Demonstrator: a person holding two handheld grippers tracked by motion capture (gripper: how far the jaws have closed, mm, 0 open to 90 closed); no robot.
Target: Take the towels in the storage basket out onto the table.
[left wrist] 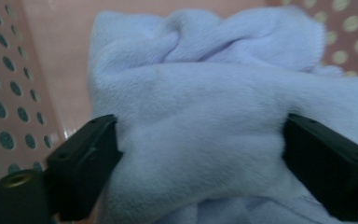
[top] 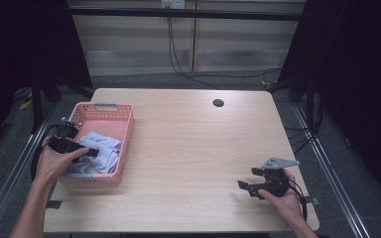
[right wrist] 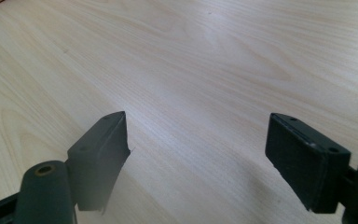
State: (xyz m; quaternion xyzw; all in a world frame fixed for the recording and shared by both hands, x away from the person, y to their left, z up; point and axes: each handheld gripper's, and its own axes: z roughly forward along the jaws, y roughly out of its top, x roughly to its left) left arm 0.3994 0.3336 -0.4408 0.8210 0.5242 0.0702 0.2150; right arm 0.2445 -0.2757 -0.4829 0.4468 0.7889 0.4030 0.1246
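The left tool [top: 90, 151] reaches into the pink basket [top: 110, 112] from its left side, its jaws spread wide on either side of a bulging fold of the pale lavender cloth [left wrist: 205, 116]; in the left gripper view both jaws press against the fabric's flanks, but they stand far apart and have not pinched it. The cloth is soft, fuzzy terry, crumpled into thick rolls and folds, with a stitched hem along one edge, and it lies bunched in the near half of the basket against the perforated wall. The basket sits at the left edge of the light wooden tabletop [top: 188, 144]. The right tool [top: 245, 187] is well apart at the near right corner, jaws wide open over bare wood, holding nothing.
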